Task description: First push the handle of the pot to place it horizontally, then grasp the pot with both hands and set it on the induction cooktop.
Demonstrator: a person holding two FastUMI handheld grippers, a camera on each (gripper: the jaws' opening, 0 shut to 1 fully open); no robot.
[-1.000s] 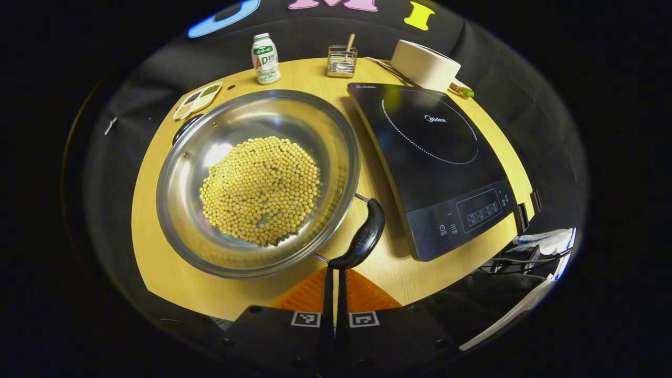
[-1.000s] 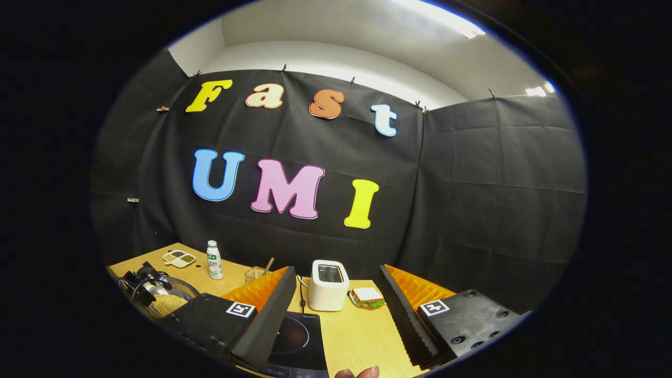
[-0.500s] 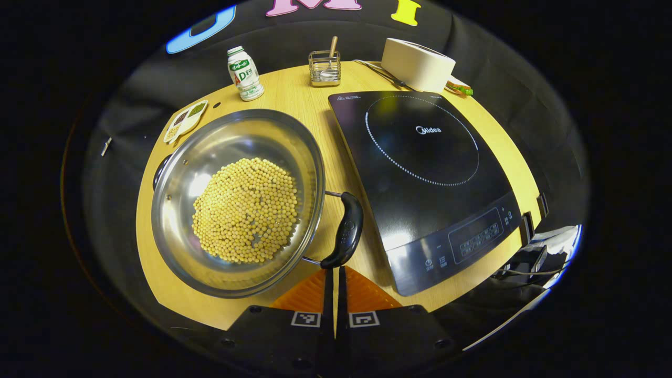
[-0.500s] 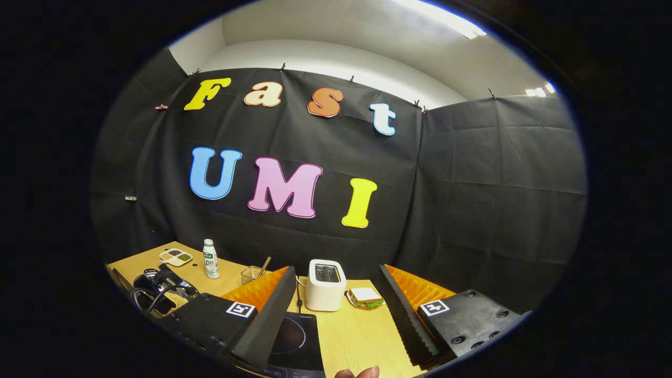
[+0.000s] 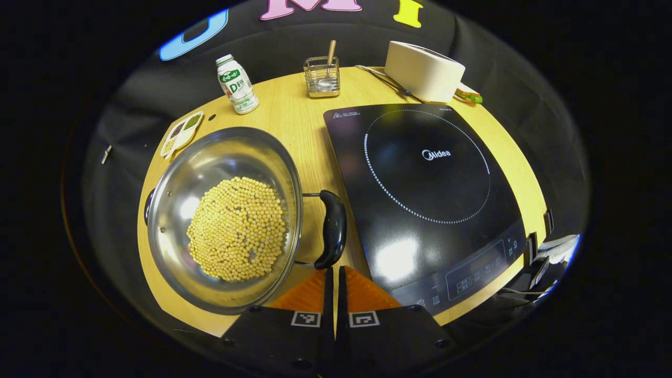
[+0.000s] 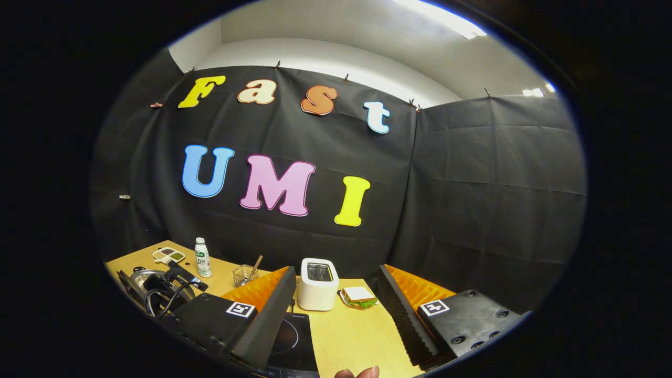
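In the left gripper view, the left gripper (image 5: 335,273) has its fingers drawn narrow, all but touching, with nothing between them. Their tips sit right at the near end of the pot handle (image 5: 332,229), close enough that I can't tell if they touch it. The handle is a black bar whose long axis runs away from the fingers, almost in line with them, and it lies just beside the near-left edge of the cooktop (image 5: 425,199). The pot (image 5: 223,218) is on the table (image 5: 294,113) left of the cooktop, left of and ahead of the fingers, and its second handle peeks out at its far-left rim. This gripper is plainly the nearer one to the pot. The pot holds a heap of pale yellow beans (image 5: 236,228). Behind it a small divided dish (image 5: 181,134) carries little portions of dark and green stuff, and a wire holder (image 5: 321,79) has a stick standing in it.

In the right gripper view, the right gripper (image 6: 336,310) is spread wide and empty, held up over the table and the front of the cooktop (image 6: 289,344). The pot (image 6: 137,278) is well off to its left, partly hidden behind the other gripper's body. To my eye, the handle push belongs to the left side.
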